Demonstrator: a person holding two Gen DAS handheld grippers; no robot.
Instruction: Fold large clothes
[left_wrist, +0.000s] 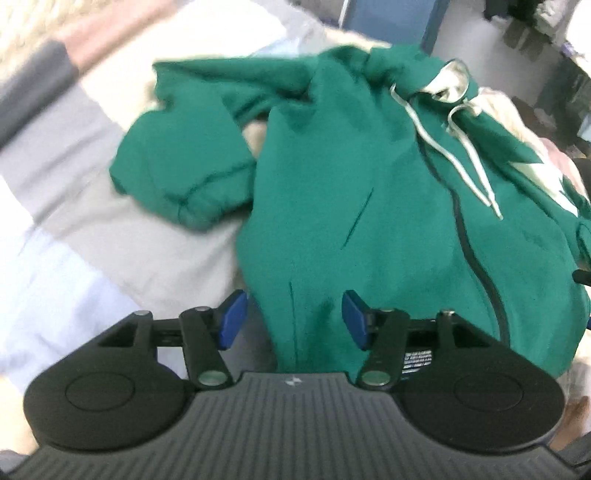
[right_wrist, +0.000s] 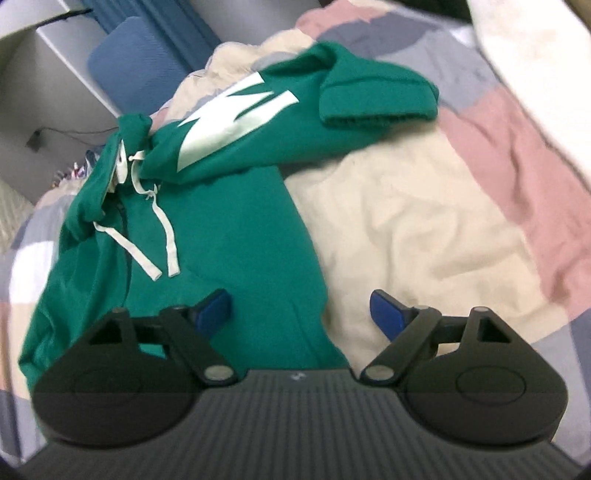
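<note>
Bed (right_wrist: 406, 206) w/ patchwork quilt in cream, pink, grey blocks; soft, rumpled, gives under any push.

Green hoodie (left_wrist: 332, 177) spread on the quilt, front up, zip closed down the middle, hood bunched at the far end. Thick fleece by the look: prob. medium weight, floppy, no stiffness, not slippery, nothing fragile. Likely drags and bunches on the quilt rather than sliding clean.

Sleeve on one side (left_wrist: 177, 166) doubled back beside the body, cuff toward the hem. Other sleeve (right_wrist: 373, 99) lying across the top near the white printed letter (right_wrist: 229, 114), ribbed cuff showing.

Best holds, as a guess: ribbed hem corners, cuffs, shoulder seams — doubled fabric, less stretch. Pinch deep, through both layers, else only the top layer lifts.

Two white drawstrings (right_wrist: 155, 236) loose on the chest; avoid, would just pull through.

Left gripper (left_wrist: 291, 319) over the hem edge, fingers released, cloth between but not pinched. Right gripper (right_wrist: 301, 314) wide apart, straddling the hoodie's side edge, grasping nothing.
</note>
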